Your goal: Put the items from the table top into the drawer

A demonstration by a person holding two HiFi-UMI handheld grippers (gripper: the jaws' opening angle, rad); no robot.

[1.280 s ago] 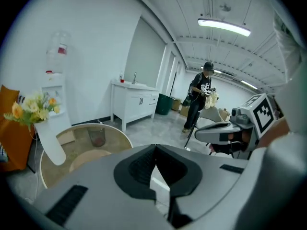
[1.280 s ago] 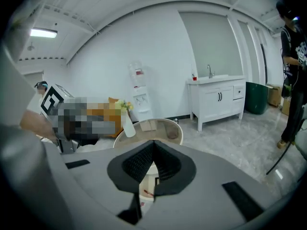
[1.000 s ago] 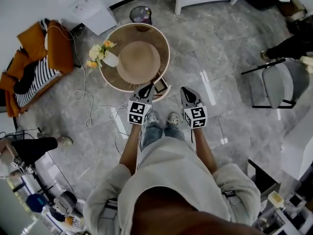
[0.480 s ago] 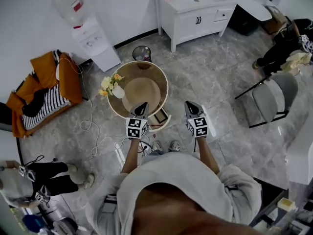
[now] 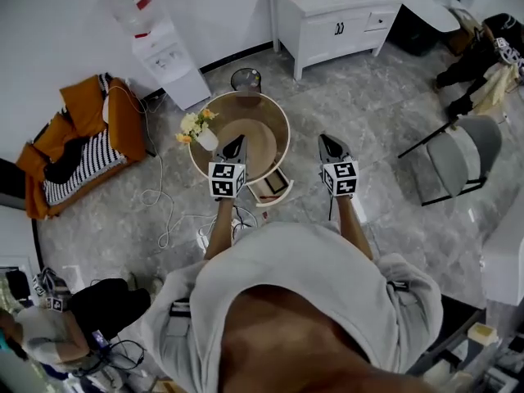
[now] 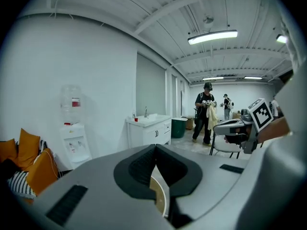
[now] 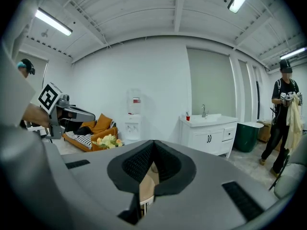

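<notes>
A round wooden table (image 5: 281, 124) carries a tan straw hat (image 5: 257, 138) and a white vase of yellow flowers (image 5: 201, 132). Under its near edge a small drawer (image 5: 271, 187) stands pulled out. Both grippers hang high above the floor. My left gripper (image 5: 237, 141) overlaps the table's near left side, and my right gripper (image 5: 325, 138) is off the table's right edge. In the left gripper view the jaws (image 6: 155, 146) meet with nothing between them. The right gripper (image 7: 153, 142) is likewise shut and empty. The flowers (image 7: 108, 141) show left of its jaws.
A waste bin (image 5: 246, 79) and a water dispenser (image 5: 160, 46) stand behind the table, with a white sink cabinet (image 5: 337, 21) at the far wall. Orange cushions (image 5: 79, 136) lie left, a grey chair (image 5: 457, 159) right. Cables (image 5: 166, 210) trail on the floor. People stand at the right and the lower left.
Both grippers have risen side by side, still shut. The table now looks smaller and farther below them, and more of the far wall and cabinet has come into the head view.
</notes>
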